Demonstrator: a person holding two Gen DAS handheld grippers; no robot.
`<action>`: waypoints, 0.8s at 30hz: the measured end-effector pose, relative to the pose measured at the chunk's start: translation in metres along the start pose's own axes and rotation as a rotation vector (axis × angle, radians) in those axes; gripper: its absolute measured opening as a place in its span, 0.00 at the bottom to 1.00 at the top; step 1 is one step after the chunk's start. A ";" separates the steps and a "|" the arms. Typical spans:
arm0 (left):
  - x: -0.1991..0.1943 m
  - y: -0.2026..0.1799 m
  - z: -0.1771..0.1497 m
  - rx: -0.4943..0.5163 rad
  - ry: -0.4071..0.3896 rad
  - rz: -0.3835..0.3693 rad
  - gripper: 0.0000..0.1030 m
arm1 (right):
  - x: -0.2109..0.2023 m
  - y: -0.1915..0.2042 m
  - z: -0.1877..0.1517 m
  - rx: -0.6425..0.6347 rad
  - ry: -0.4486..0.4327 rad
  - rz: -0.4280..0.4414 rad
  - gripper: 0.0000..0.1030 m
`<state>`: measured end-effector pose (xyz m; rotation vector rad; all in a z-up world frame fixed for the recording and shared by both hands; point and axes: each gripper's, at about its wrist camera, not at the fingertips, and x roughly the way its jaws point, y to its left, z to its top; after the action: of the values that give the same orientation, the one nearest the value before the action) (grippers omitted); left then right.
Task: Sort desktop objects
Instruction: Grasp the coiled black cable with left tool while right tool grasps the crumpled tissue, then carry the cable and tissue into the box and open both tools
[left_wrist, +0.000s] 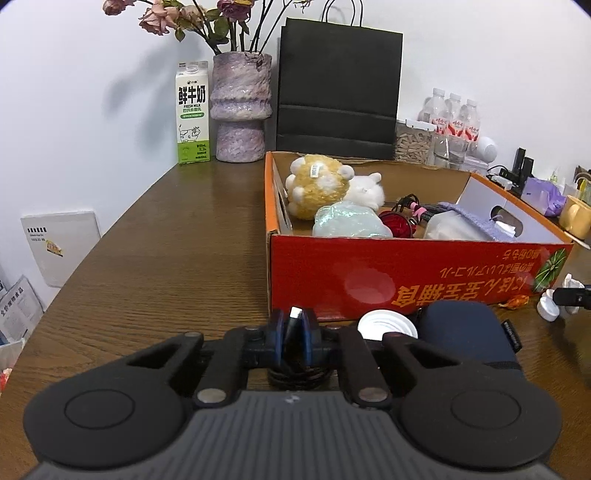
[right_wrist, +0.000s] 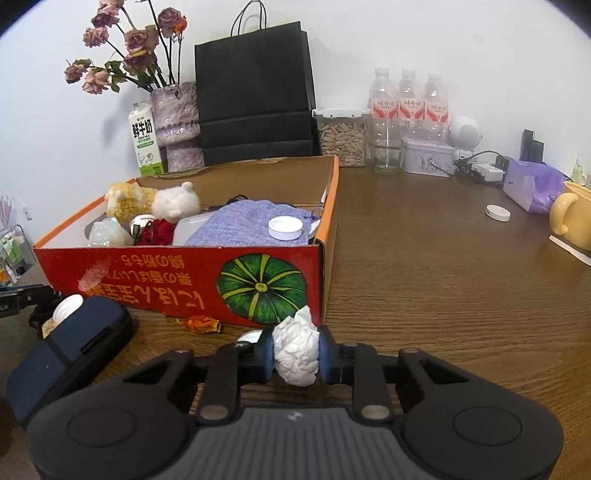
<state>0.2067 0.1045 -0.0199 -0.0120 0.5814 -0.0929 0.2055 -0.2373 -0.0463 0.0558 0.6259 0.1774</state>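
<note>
— So, what sort of surface is this?

— Dark brown wood-grain table (right_wrist: 443, 266), pushed into a corner of plain white wall. Along the back stand a milk carton (left_wrist: 192, 112), a purple vase (left_wrist: 241, 107) of dried roses, a black paper bag (left_wrist: 338, 88), a clear jar of pale sticks (right_wrist: 342, 138) and three water bottles (right_wrist: 408, 99). Off to the right there's a purple tissue pack (right_wrist: 532, 188) and a yellow mug (right_wrist: 570, 218).

— And the box?

— A red cardboard box (right_wrist: 177, 273) with a green pumpkin printed on its near side sits in the middle of the table. Inside are plush toys (left_wrist: 319, 184), a lilac knitted cloth (right_wrist: 251, 221) and a white lid (right_wrist: 285, 228).

— The left tool?

— The left tool (left_wrist: 294, 338) has its blue pads drawn together on a small dark plug with a metal tip (left_wrist: 295, 314), just in front of the box. A coil of black cable seems to lie under it, though the tool hides most of that. Beside it are a white cap (left_wrist: 386, 325) and a dark blue case (left_wrist: 469, 332).

— The right tool?

— The right tool (right_wrist: 296, 356) is clamped on a crumpled white tissue (right_wrist: 297, 350), low over the table near the box's front right corner. An orange wrapped sweet (right_wrist: 201, 324) lies on the table just left of it.
</note>
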 end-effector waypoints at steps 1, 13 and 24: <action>-0.001 -0.001 0.000 0.001 -0.003 0.002 0.11 | -0.002 0.000 0.000 0.000 -0.003 0.001 0.21; -0.024 -0.004 0.003 0.004 -0.054 0.004 0.10 | -0.022 0.002 0.000 -0.002 -0.053 0.023 0.19; -0.059 -0.009 0.013 0.025 -0.156 0.003 0.09 | -0.042 0.006 0.006 -0.013 -0.114 0.044 0.19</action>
<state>0.1641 0.1010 0.0236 0.0059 0.4247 -0.0958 0.1744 -0.2392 -0.0167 0.0664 0.5096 0.2196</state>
